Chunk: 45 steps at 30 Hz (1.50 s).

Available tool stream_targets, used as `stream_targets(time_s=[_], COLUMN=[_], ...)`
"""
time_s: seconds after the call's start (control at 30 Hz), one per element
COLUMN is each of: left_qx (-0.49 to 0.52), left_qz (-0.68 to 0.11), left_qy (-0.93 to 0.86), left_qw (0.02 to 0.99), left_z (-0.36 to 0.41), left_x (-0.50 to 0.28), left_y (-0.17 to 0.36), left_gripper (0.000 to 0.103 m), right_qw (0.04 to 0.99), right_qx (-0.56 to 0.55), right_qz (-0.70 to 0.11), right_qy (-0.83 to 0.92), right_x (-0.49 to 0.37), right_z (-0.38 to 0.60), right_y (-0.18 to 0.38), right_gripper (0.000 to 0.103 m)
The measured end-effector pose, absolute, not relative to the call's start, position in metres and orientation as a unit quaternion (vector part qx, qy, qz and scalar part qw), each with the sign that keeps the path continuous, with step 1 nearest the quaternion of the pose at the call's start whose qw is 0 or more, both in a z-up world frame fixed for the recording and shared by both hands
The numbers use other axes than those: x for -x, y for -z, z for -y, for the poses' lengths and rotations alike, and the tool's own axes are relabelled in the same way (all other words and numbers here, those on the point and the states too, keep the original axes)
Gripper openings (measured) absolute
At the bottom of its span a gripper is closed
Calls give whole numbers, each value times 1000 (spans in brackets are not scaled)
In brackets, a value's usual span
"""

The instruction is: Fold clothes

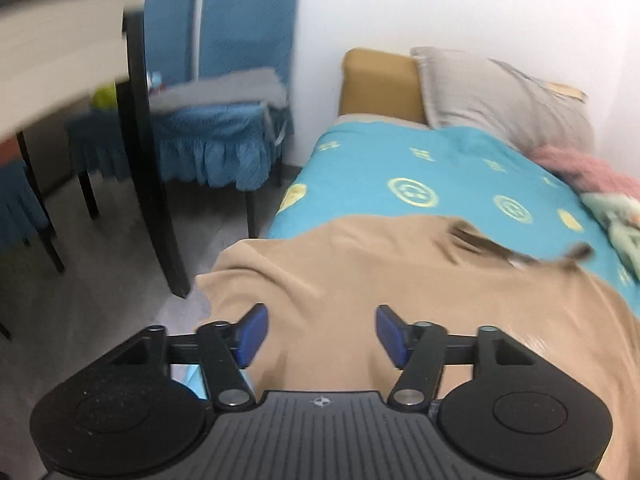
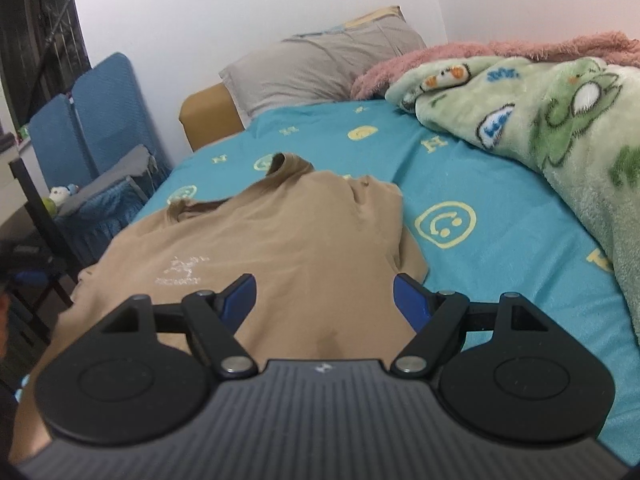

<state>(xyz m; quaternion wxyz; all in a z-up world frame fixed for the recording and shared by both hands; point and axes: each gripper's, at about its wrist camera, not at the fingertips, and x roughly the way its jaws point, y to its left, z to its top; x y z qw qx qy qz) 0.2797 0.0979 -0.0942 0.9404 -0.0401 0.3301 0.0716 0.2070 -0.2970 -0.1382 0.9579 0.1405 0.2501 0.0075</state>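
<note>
The left gripper point(image 1: 322, 334) has its blue pads spread well apart with nothing caught between them; only the tan cloth lying on the bed shows through the gap, and the pads do not press on it. The right gripper point(image 2: 324, 300) stands likewise wide, its two blue pads clear of the fabric, one over the shirt's body and the other near its right edge by a sleeve, gripping nothing. Beneath and ahead of both lies the tan T-shirt point(image 2: 280, 236), spread front-up on the turquoise smiley-print bedsheet point(image 2: 460, 168), collar pointing toward the grey pillow point(image 2: 320, 68) at the head of the bed and a small pale logo on its chest. Its left side drapes over the bed edge toward the floor in the left wrist view, and the right sleeve point(image 2: 380, 196) looks bunched or partly turned inward, though whether that is a deliberate fold I cannot tell. As I judge it, the folding is at an early stage: the shirt is laid out roughly flat, yet the body has no clear crease across it and the sides are not brought in. Sleeves, sides and the final halving appear still to do. A green cartoon-print fleece blanket point(image 2: 540, 120) lies heaped to the right on a pink plush one point(image 2: 480, 50), apart from the shirt, and blue-covered chairs point(image 1: 224, 92) stand beside the bed.
</note>
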Motion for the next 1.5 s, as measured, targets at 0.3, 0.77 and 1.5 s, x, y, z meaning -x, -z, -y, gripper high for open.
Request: stream_targets(time_s=[0.3,0.77,1.5], left_qx=[104,17,66], left_qz=[-291,-277,-311], left_qy=[-18,-9,30], left_qw=[951,961,948], left_z=[-71,-55,-45], left_x=[-158,-118,-130], left_y=[48,62,75], left_gripper=[83,83,83], right_qw=[973,972,898], right_qx=[-115,-142,-341], right_qz=[-197,-186,-275], right_qy=[-29,-25,26], right_x=[-161,-109,-257], right_z=[287,291,379], right_y=[104,67,172], right_gripper=[77,77,73])
